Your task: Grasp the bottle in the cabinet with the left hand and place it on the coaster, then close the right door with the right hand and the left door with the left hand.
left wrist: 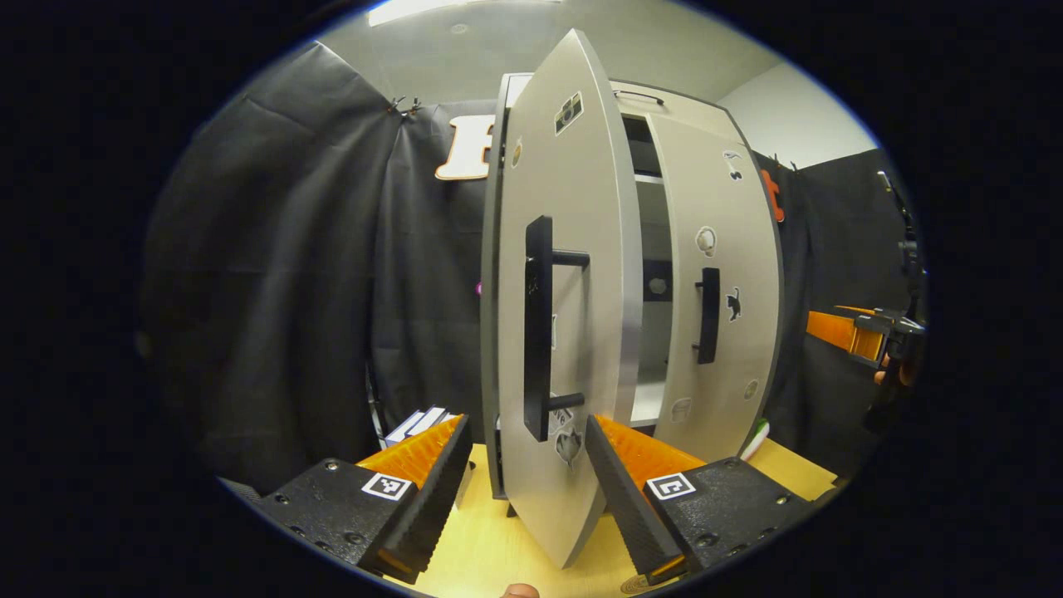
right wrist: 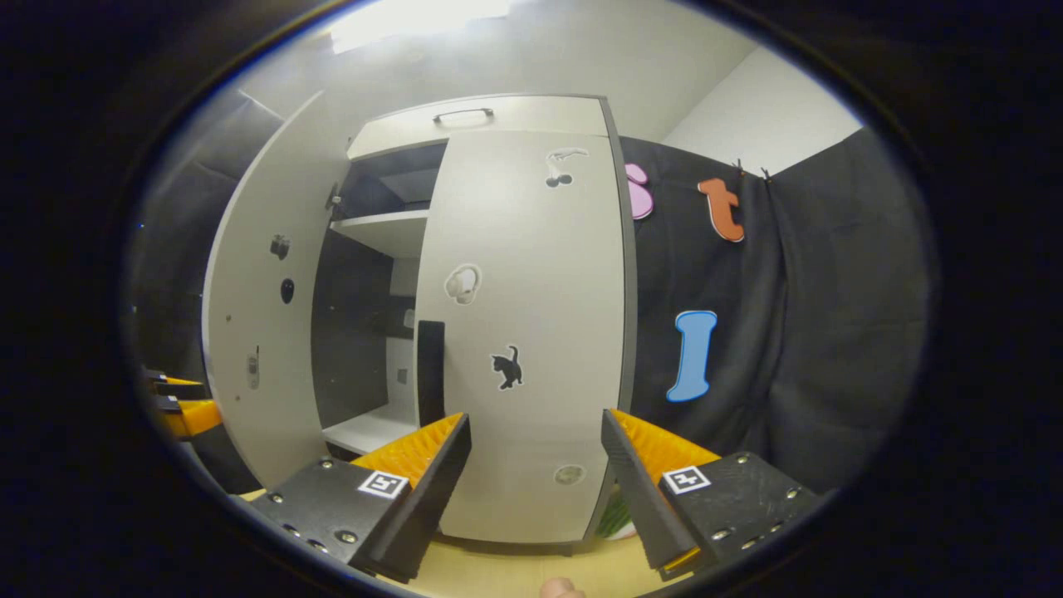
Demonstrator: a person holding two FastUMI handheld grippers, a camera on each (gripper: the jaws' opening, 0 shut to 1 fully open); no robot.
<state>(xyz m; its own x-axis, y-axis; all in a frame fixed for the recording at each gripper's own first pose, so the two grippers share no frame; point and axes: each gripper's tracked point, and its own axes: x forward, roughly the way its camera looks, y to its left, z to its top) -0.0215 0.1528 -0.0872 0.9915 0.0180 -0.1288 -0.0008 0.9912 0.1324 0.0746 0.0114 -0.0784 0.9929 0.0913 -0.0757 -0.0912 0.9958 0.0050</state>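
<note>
The grey cabinet [right wrist: 490,116] stands on a wooden table [left wrist: 490,548]. Its left door [left wrist: 573,249] hangs half open, edge toward me, with a black bar handle [left wrist: 538,328]. My left gripper [left wrist: 527,428] is open, and its fingers straddle that door's lower part without touching it. The right door [right wrist: 531,332] looks shut or nearly so. My right gripper [right wrist: 536,419] is open close in front of it, holding nothing. A green and white thing [right wrist: 616,517], perhaps the bottle, peeks out by the cabinet's right foot, mostly hidden. It also shows as the green and white thing [left wrist: 756,438].
Through the gap I see a white shelf [right wrist: 390,228] and a dark interior. Black cloth walls close in on both sides and behind. The other gripper [left wrist: 864,332] hovers at the far right, and the left one [right wrist: 187,411] sits beyond the open door.
</note>
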